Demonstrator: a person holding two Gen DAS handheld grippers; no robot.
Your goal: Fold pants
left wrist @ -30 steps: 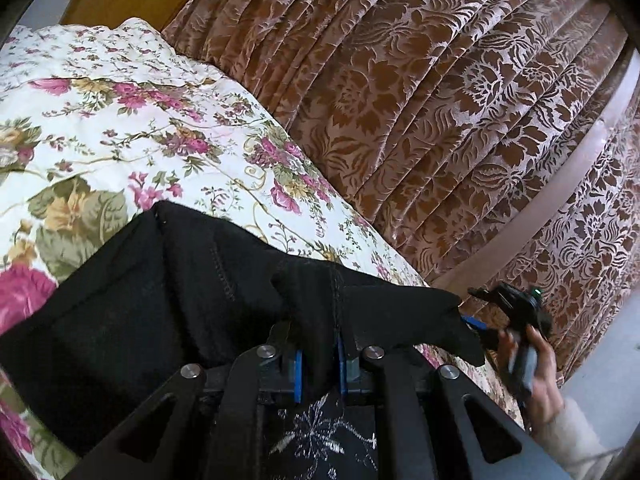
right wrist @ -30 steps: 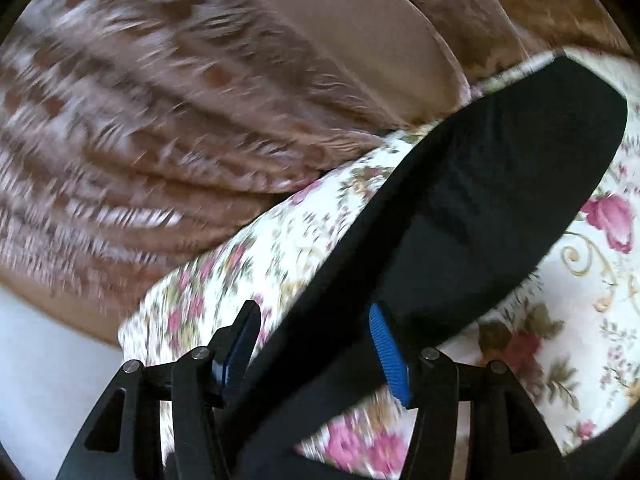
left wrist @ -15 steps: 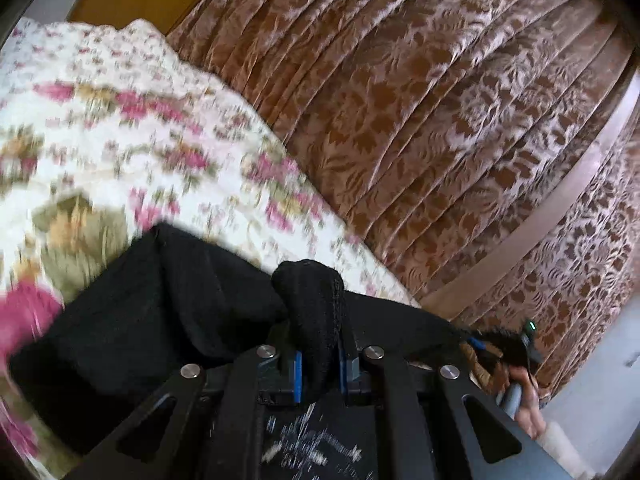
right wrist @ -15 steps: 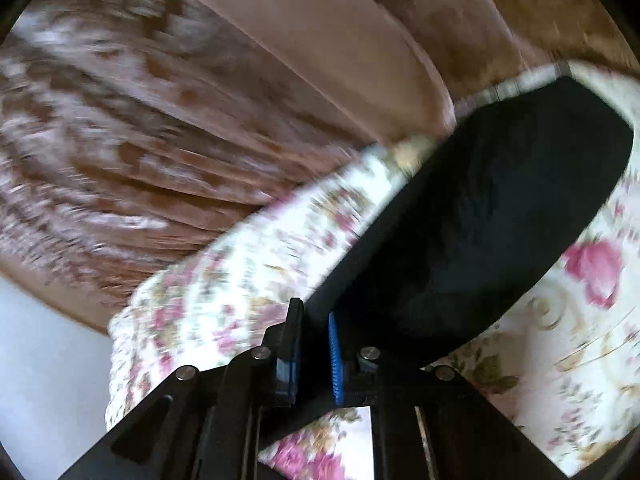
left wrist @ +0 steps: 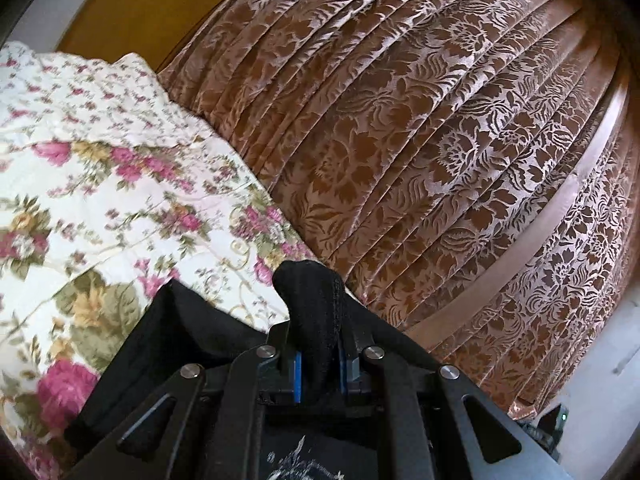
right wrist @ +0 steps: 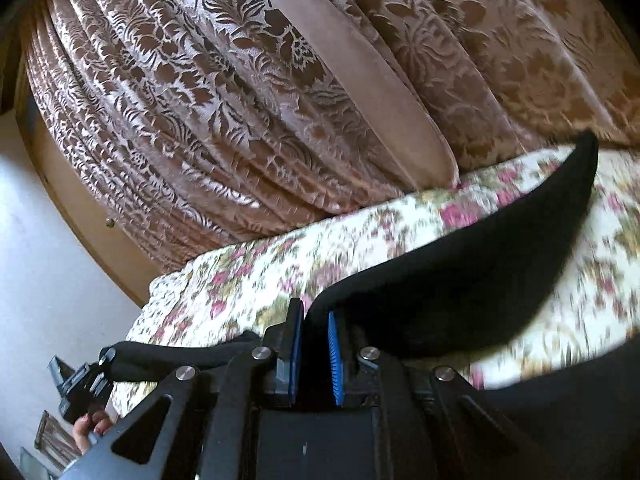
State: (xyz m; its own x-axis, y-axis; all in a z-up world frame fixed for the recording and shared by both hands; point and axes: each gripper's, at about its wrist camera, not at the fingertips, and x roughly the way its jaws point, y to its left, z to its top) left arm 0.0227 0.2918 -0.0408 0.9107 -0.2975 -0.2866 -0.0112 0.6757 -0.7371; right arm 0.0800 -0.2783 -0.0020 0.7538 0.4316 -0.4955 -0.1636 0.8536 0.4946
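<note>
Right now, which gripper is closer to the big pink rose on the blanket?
Left. The left gripper is just beside the big pink rose; the right gripper is past it, further away.

Probably bedroom: floral bedspread, curtains

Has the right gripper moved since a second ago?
Yes. The right gripper, then open around the black pants, has shut on them and swung: in its view the bedspread has sunk and the curtain now fills more of the frame.

Soft daylight, fisheye warp, blurred bedspread
</note>
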